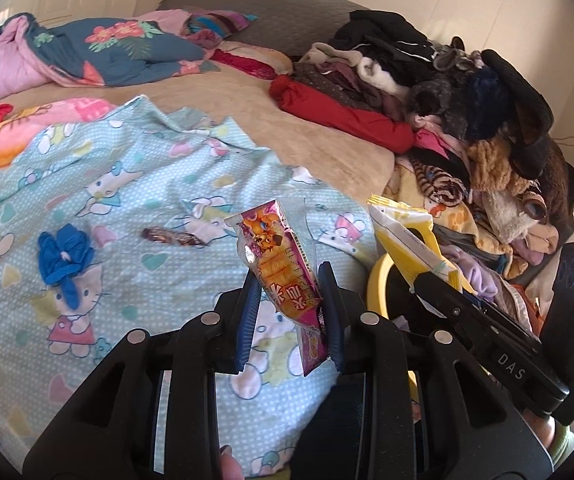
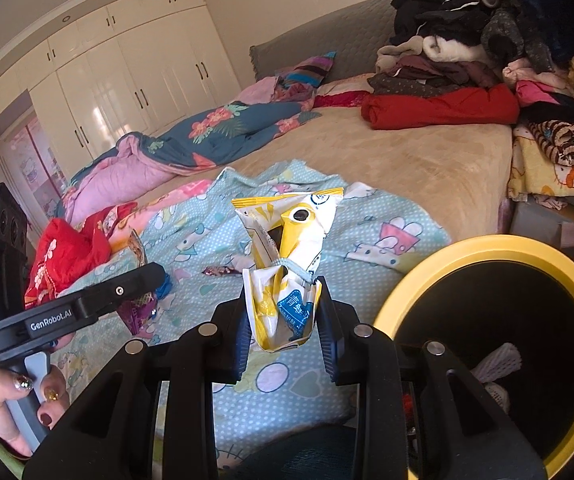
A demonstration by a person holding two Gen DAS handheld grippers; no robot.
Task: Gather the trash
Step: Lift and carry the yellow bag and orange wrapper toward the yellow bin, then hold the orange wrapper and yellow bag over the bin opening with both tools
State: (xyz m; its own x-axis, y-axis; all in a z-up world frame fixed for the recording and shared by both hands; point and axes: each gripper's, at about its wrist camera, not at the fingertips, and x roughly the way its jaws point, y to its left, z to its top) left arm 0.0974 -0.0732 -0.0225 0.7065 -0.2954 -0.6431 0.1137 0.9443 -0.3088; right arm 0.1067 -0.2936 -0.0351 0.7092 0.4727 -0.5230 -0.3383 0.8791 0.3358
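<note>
The left claw is gripping a pink snack wrapper above the bed, while the right claw is gripping a yellow-white wrapper beside the yellow-rimmed bin.

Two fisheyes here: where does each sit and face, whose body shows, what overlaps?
Left wrist: on the left gripper, facing across the bed; clamps a pink snack wrapper; a fingertip shows.
Right wrist: on the right gripper, facing the wardrobe; clamps a yellow-white packet; the left hand shows.
Shared: Hello Kitty sheet, yellow-rimmed bin, clothes pile, each other's gripper.
</note>
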